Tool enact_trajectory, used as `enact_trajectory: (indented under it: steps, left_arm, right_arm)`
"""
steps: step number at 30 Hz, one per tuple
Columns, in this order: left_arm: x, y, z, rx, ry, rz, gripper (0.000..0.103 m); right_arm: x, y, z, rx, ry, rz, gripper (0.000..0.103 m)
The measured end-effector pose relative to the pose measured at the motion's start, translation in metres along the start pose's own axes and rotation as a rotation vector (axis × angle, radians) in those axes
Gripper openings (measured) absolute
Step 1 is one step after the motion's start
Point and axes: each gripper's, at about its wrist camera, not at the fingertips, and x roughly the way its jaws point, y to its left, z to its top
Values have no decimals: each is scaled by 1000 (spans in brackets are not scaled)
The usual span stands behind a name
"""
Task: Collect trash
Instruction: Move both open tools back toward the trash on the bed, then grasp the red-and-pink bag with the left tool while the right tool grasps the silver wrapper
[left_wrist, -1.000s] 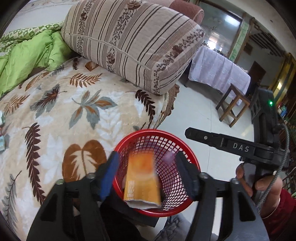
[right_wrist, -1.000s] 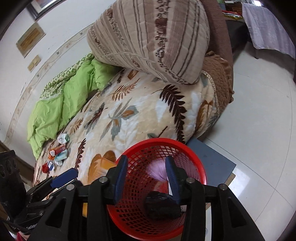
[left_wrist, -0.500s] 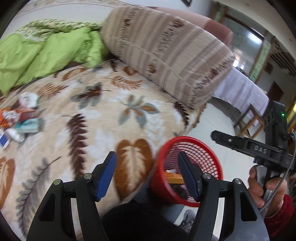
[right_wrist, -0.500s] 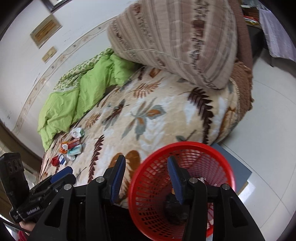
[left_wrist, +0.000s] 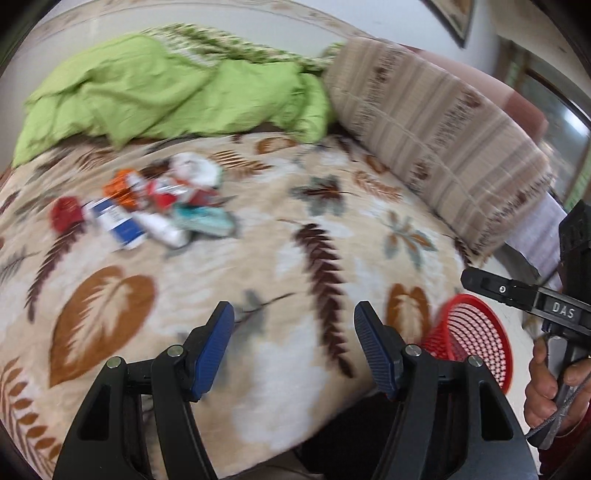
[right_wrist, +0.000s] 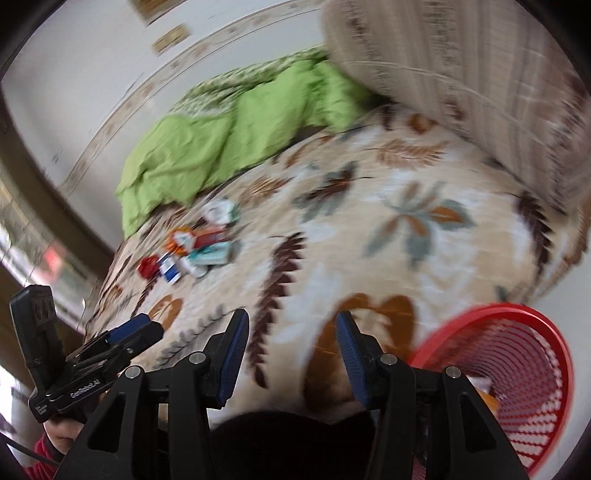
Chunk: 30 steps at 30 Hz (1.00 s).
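Observation:
A small heap of trash (left_wrist: 147, 210) lies on the leaf-patterned blanket: a red crumpled piece, a blue and white packet, orange, white and teal wrappers. The same heap of trash (right_wrist: 192, 251) shows in the right wrist view. My left gripper (left_wrist: 293, 345) hovers open over the blanket's near part, nothing between its blue pads. My right gripper (right_wrist: 291, 354) is also open and empty, its jaws still widening. The red mesh basket (left_wrist: 476, 332) stands off the bed's edge at the right; the basket's rim (right_wrist: 517, 314) holds an orange packet inside.
A green quilt (left_wrist: 166, 92) is bunched at the back of the bed. A large striped cushion (left_wrist: 436, 129) lies at the right. The leaf blanket (left_wrist: 280, 243) covers the bed. A hand holds the other gripper's handle at the right edge.
Both grippers have swung left, away from the red basket and over the blanket toward the trash heap. The orange packet seen between the left jaws a second ago now lies in the basket.

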Motion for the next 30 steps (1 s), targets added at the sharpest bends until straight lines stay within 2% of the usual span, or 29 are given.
enact_trajectory:
  steps: [9, 12, 17, 21, 26, 30]
  left_arm:
    - [-26, 107, 13, -197, -66, 154, 66]
    - [-34, 148, 26, -264, -90, 220, 66]
    - [-31, 210, 48, -369, -108, 280, 67]
    - [-7, 257, 68, -437, -94, 306, 67]
    - [31, 290, 85, -509, -71, 277, 67]
    - [72, 311, 90, -538, -20, 318, 68]
  right_arm:
    - [69, 82, 13, -143, 82, 76, 54]
    - [89, 96, 18, -155, 118, 88, 54]
    - [114, 113, 30, -179, 146, 99, 54]
    - [127, 121, 41, -192, 151, 104, 54]
    - [141, 122, 47, -200, 166, 105, 55]
    - [152, 120, 48, -210, 185, 98, 55]
